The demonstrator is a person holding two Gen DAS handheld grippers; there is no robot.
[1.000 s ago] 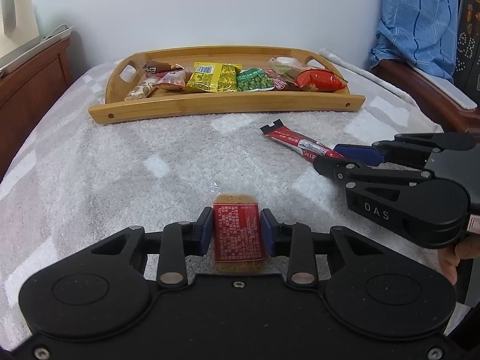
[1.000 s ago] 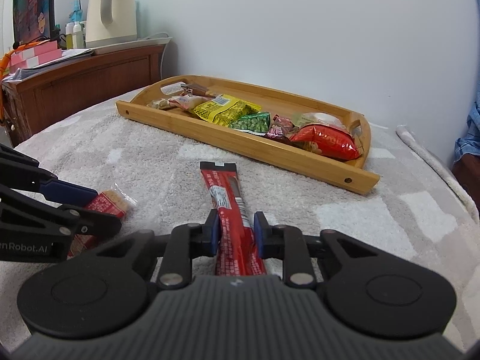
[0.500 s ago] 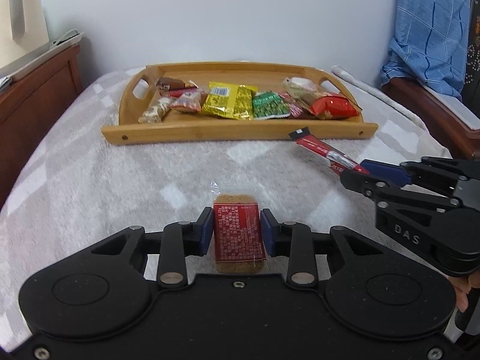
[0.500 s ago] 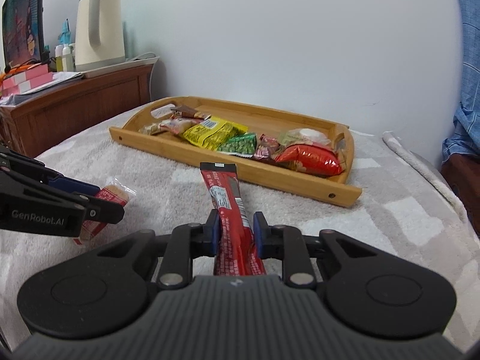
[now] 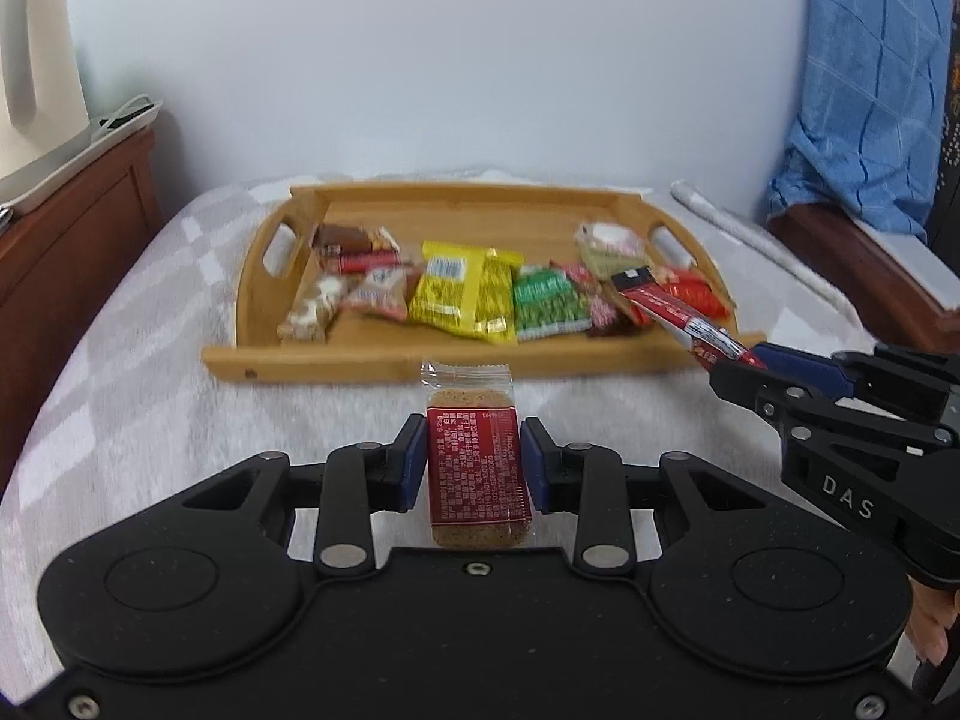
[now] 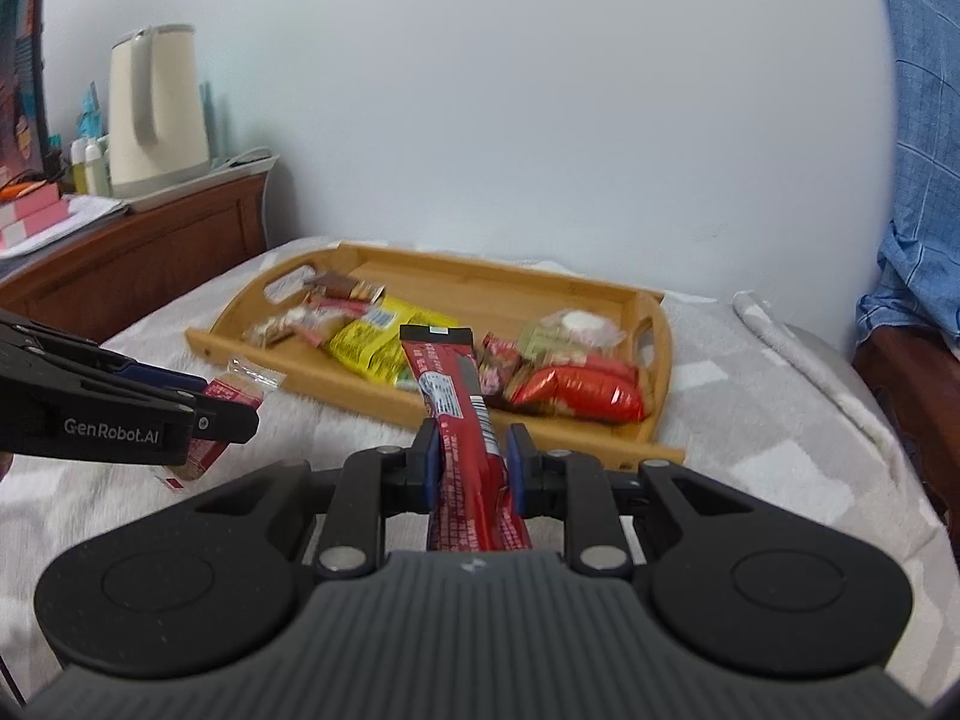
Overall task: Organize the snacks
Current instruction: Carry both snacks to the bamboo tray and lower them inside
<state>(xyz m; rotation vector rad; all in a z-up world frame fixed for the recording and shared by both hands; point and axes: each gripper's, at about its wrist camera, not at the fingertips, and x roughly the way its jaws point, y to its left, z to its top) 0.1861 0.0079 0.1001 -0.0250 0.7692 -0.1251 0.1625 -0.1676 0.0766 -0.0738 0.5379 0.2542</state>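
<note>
Left gripper [image 5: 473,465] is clamped on the biscuit packet [image 5: 477,468] mid-frame, right gripper [image 6: 471,462] pinching the red stick pack [image 6: 462,414]. Both look light, crinkly, probably slippery; mid-body grip seems safest. Wooden tray [image 5: 384,357] sits just above.

bed [image 5: 150,396] bare between claws and tray [image 5: 384,357]. tray's near half crowded with snack packets [image 5: 462,294]; back strip bare. low front rim stands in the way.
</note>
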